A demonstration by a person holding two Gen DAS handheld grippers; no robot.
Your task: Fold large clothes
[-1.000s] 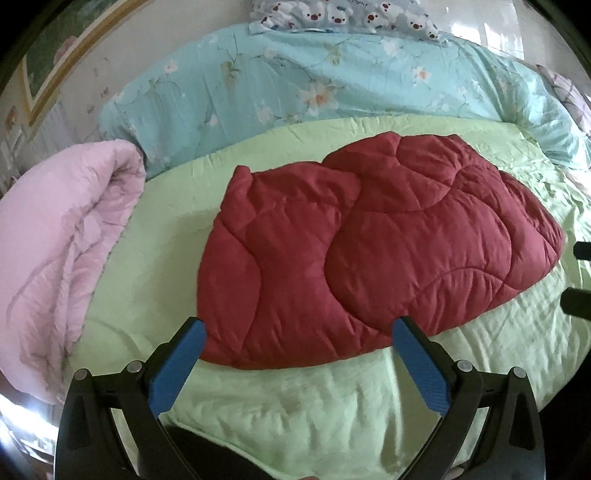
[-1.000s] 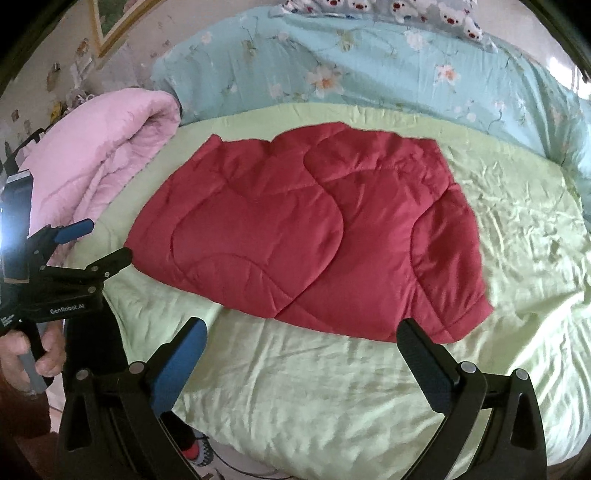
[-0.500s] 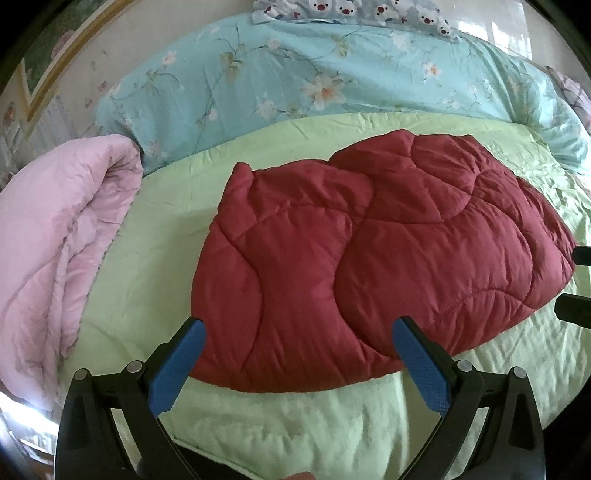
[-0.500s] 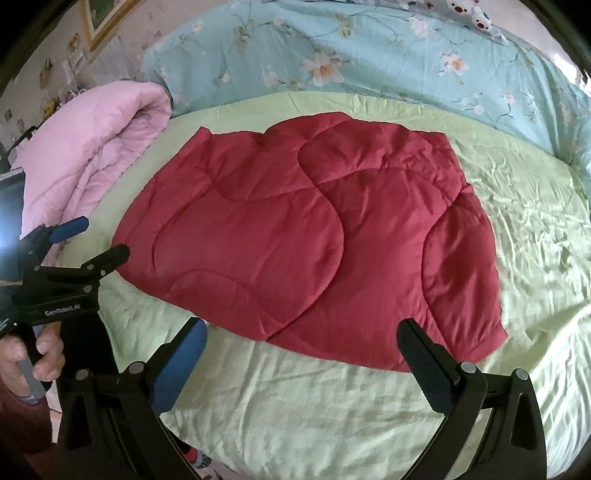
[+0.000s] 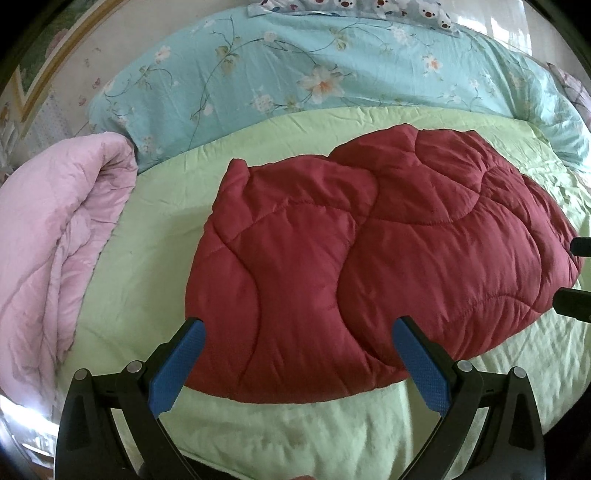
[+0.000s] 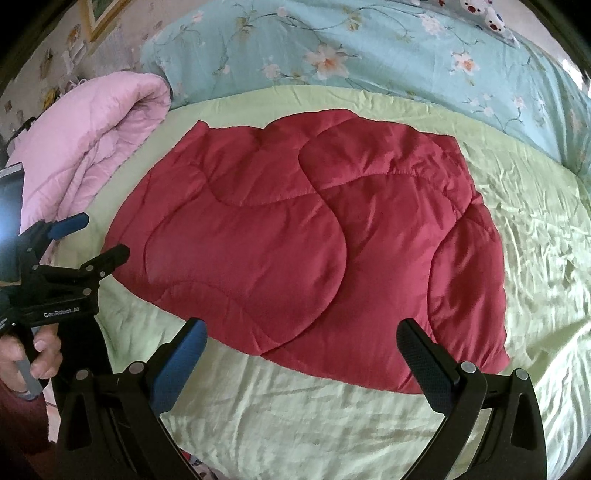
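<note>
Soft daylight enters from far ahead of the jaws and to their right, where a window (image 5: 517,27) blows out to white. The green sheet (image 6: 535,240) right of the jaws shows shiny highlights on its wrinkles. Shadows are faint. Fisheye bending curves everything toward the dark, vignetted corners; the edges look slightly soft.

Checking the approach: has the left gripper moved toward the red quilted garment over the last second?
Yes. The left gripper has advanced toward the red quilted garment: its open jaws now overlap the near hem, earlier short of it on the green sheet.
</note>
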